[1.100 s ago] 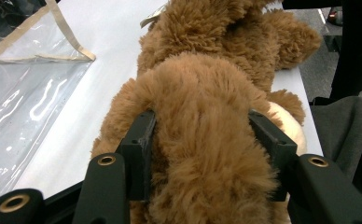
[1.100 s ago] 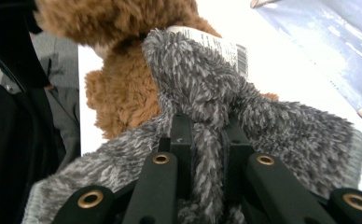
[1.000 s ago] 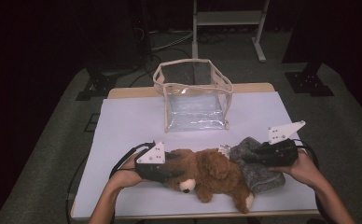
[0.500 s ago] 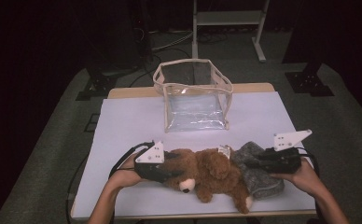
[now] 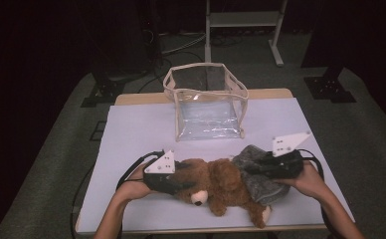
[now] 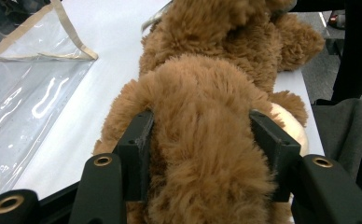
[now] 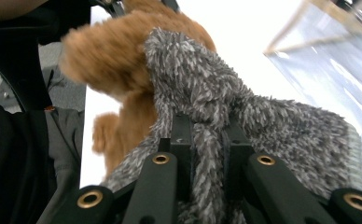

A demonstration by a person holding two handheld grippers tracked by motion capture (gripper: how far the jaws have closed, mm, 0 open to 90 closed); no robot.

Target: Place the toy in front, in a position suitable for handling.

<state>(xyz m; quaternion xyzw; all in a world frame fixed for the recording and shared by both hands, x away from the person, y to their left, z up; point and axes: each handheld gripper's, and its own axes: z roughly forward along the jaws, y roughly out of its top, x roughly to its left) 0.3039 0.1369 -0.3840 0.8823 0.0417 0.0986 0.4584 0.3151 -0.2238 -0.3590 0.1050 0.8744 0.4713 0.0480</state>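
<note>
1. Dim surroundings frame a table [image 5: 131, 129] under a pale lilac sheet, with grey carpet around it and a metal stand's legs in the dark behind.

2. Nearest the person, two bare forearms enter from the bottom of the high view, each hand wrapped round a black gripper topped by a grey three-cornered plate.

3. At the near edge lies a brown teddy bear [image 5: 220, 185] on its side, cream muzzle toward the person, one foot close to the table's front edge.

4. The left gripper [image 5: 173, 180] grips the bear's head end. In the left gripper view [image 6: 201, 154] its jaws stand part-way apart and press into the thick fur from both sides (the plush bulges between them); they have just been easing a little wider, the bear between them all the while.

5. Over the bear's other end sits a fuzzy grey knitted garment [image 5: 258, 175], touching the brown fur and draped toward the right.

6. The right gripper [image 5: 266, 169] holds that grey knit: in the right gripper view [image 7: 206, 140] the jaws are nearly together, pinching a fold of the wool between their pads, with the bear's fur [image 7: 109, 60] just behind.

7. Farther back, well apart from the toy, stands a clear plastic bag [image 5: 207, 107] with beige trim, upright and open at the top, near the table's far edge.
</note>
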